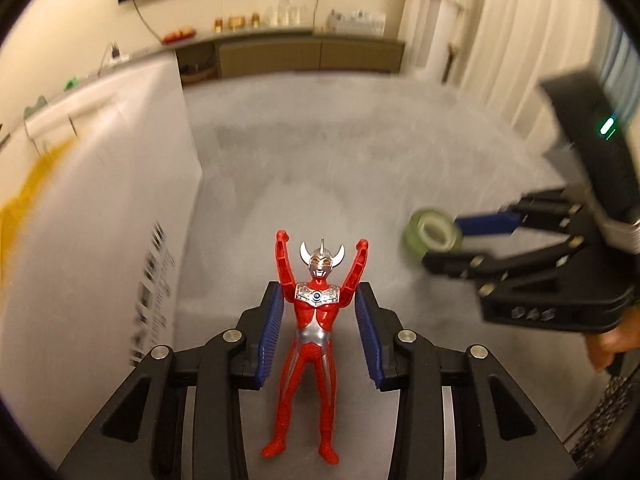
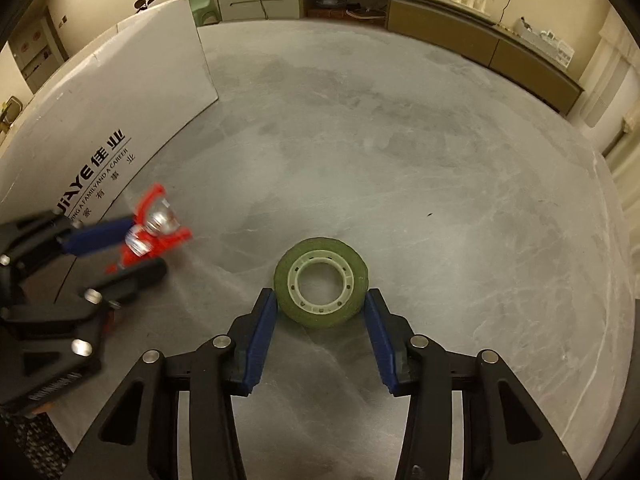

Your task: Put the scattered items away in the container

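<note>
A red and silver toy figure (image 1: 316, 320) sits between the blue pads of my left gripper (image 1: 320, 300), arms raised; the pads press its upper arms and it is held off the grey floor. It shows blurred in the right wrist view (image 2: 154, 232). A green tape roll (image 2: 320, 286) with a white core is held between the pads of my right gripper (image 2: 320, 304); it also shows in the left wrist view (image 1: 430, 236). A white cardboard box (image 2: 100, 128) stands to the left; its side also shows in the left wrist view (image 1: 104, 208).
The grey floor (image 2: 440, 180) stretches ahead. Low brown cabinets (image 2: 460, 28) with jars and glasses line the far wall. White curtains (image 1: 480, 40) hang at the right. A dark patterned mat edge (image 2: 36, 436) lies at the lower left.
</note>
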{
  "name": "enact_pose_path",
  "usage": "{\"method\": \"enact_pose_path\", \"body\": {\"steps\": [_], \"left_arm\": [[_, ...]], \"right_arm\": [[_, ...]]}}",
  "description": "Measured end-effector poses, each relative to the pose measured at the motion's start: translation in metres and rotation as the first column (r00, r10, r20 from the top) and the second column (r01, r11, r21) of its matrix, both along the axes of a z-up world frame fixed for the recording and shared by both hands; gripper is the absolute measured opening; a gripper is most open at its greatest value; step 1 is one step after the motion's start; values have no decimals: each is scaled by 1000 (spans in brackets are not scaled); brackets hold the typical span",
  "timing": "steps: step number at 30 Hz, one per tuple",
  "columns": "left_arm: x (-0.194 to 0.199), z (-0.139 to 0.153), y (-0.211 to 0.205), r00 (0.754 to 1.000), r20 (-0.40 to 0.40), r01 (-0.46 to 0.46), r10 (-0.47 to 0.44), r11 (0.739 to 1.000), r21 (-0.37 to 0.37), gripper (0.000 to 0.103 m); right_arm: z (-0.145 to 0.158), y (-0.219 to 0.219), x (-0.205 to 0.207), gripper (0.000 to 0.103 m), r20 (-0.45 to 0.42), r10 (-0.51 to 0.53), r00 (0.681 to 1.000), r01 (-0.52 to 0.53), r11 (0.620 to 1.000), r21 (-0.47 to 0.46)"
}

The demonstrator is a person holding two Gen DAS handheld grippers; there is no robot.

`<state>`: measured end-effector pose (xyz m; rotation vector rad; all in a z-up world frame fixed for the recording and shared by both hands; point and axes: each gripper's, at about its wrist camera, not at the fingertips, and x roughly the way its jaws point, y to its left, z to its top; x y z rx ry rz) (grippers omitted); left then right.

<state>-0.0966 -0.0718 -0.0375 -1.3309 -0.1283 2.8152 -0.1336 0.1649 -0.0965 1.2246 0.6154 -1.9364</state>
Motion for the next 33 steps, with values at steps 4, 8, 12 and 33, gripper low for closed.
{"method": "enact_pose_path", "body": {"steps": [4, 8, 12, 33], "left_arm": [[10, 26, -2, 998, -64, 3, -2, 1000, 28, 38], [16, 41, -3, 995, -98, 11, -7, 999, 39, 38], [23, 55, -1, 992, -129, 17, -12, 999, 40, 38], [66, 118, 0, 969, -245, 10, -2, 999, 31, 38]], "right_arm": [[12, 5, -2, 47, -3, -16, 1000, 16, 999, -40], [19, 4, -1, 47, 3, -16, 1000, 16, 997, -71], [23, 0, 3, 47, -5, -10, 1000, 10, 996, -90], [71, -14, 29, 47, -68, 13, 998, -24, 984, -175]]}}
